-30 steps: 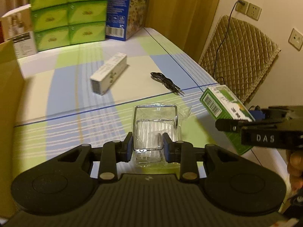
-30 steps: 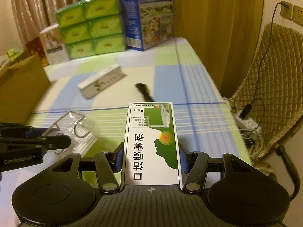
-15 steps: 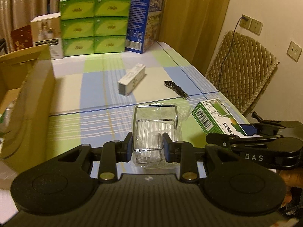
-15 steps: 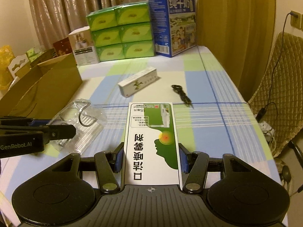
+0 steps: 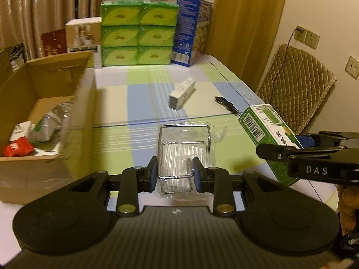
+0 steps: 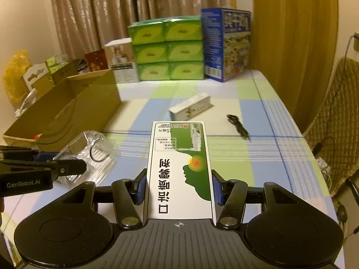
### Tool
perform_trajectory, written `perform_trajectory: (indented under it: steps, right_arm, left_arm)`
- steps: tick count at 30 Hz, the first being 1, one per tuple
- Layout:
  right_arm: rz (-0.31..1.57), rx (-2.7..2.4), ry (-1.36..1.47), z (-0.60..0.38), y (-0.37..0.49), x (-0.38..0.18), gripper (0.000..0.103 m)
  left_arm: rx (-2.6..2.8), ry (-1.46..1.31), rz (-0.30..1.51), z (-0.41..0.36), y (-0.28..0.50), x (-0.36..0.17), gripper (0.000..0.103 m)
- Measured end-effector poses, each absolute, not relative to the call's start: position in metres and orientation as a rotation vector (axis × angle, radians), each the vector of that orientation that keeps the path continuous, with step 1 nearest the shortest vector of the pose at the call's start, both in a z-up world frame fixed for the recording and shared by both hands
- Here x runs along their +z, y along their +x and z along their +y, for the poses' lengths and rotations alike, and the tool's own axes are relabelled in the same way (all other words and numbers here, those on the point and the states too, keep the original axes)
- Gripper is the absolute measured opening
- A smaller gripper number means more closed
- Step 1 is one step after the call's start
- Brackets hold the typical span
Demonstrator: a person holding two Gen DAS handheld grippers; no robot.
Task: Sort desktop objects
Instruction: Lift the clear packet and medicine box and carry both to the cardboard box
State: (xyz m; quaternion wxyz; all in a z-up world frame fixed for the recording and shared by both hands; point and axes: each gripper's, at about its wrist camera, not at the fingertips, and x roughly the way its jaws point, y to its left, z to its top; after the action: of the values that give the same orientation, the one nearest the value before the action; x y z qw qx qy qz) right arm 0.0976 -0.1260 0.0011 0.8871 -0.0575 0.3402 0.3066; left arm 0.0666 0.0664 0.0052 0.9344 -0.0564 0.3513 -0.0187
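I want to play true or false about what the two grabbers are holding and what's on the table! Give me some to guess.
1. The left gripper is shut on a clear plastic packet with a metal hook. True.
2. The right gripper is empty. False: it is shut on a green and white medicine box.
3. The cardboard box has nothing in it. False: a red packet and a silver bag lie inside.
4. A black cable lies on the tablecloth. True.
5. The long white carton is inside the cardboard box. False: it lies on the tablecloth.
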Motion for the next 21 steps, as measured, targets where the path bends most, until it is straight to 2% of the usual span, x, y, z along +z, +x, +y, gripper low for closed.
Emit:
perform_trajectory:
  steps: [21]
  right_arm:
    - [0.645, 0.774, -0.128, -0.066, 0.04, 0.066, 0.053]
  left_arm:
    - [0.077, -0.066, 0.616, 0.128, 0.002, 0.098, 0.026]
